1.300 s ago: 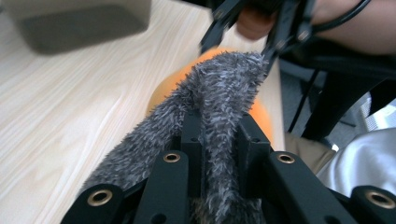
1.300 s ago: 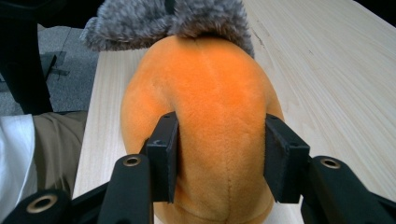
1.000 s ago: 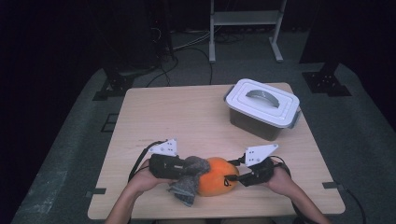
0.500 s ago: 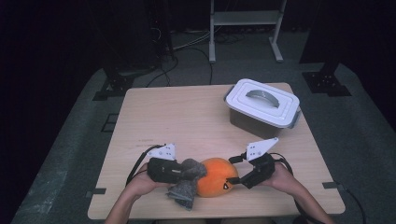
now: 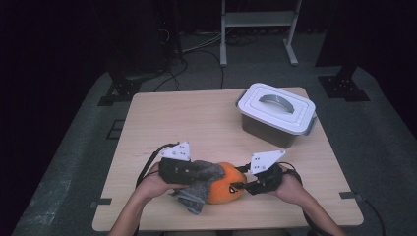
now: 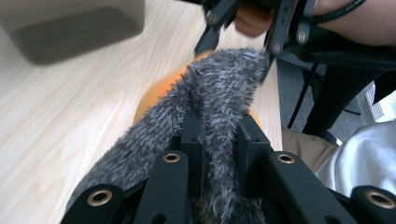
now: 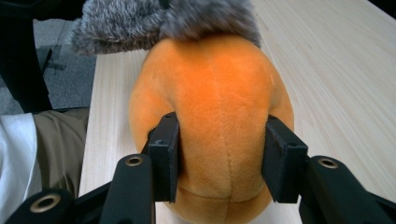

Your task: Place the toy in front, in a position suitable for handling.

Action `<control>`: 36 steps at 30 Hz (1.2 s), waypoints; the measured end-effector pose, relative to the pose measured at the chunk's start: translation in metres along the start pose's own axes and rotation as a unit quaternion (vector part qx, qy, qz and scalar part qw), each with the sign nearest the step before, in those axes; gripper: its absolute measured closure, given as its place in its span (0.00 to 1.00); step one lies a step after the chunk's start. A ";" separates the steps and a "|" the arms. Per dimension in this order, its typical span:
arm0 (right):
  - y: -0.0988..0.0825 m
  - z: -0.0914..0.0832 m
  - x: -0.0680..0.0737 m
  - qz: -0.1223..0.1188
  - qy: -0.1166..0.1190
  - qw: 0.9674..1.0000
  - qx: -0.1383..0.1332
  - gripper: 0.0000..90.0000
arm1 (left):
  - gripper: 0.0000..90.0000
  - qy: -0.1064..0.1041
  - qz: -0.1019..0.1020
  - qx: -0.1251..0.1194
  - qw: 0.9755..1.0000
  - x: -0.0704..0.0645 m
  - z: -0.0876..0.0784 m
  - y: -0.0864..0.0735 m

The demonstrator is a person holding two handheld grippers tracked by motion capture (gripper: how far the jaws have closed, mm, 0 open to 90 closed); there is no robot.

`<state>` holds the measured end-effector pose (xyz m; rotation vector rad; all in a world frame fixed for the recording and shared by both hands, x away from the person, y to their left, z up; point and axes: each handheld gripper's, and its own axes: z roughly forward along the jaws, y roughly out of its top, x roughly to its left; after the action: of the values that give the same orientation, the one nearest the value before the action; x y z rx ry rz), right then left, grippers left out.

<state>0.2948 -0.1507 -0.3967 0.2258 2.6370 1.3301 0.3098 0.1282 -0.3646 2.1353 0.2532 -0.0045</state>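
Left tongs (image 6: 219, 154) clamped tight on a fold of the grey fuzzy cloth (image 6: 219, 93), which drapes over the orange plush toy (image 5: 223, 184) at the near edge of the table (image 5: 187, 118). Right tongs (image 7: 223, 154) have just been closing — pads now pressing both sides of the toy, opposite the left tongs. Further out — a lidded grey plastic box (image 5: 276, 113) sits well apart at the far right.

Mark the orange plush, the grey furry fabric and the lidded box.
orange plush (image 7: 210, 121), right gripper view, middle of its body.
grey furry fabric (image 6: 219, 88), left gripper view, upper fold.
lidded box (image 5: 275, 105), high view, lid top.
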 end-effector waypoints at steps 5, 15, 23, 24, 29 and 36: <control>0.001 0.005 0.001 -0.003 0.001 1.000 0.004 0.58 | 0.85 -0.002 0.007 0.013 1.000 0.000 0.005 0.003; -0.001 0.002 0.003 -0.002 -0.005 1.000 0.002 0.59 | 0.85 0.005 -0.004 0.011 1.000 0.000 0.000 -0.005; 0.007 0.013 0.012 -0.010 0.008 1.000 -0.004 0.59 | 0.85 -0.015 0.028 0.010 0.999 -0.010 0.017 0.020; 0.007 0.015 0.012 -0.010 0.012 1.000 -0.005 0.59 | 0.85 -0.015 0.033 0.017 0.999 -0.010 0.019 0.022; -0.002 0.012 0.008 0.000 0.017 1.000 -0.011 0.59 | 0.85 -0.006 0.017 0.019 1.000 -0.005 0.016 0.015; -0.017 0.005 0.000 0.012 0.022 1.000 -0.008 0.59 | 0.85 0.002 -0.017 0.011 1.000 0.004 0.003 -0.008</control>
<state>0.2947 -0.1564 -0.4136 0.2305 2.6667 1.3771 0.3126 0.1309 -0.3735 2.1525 0.2929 -0.0240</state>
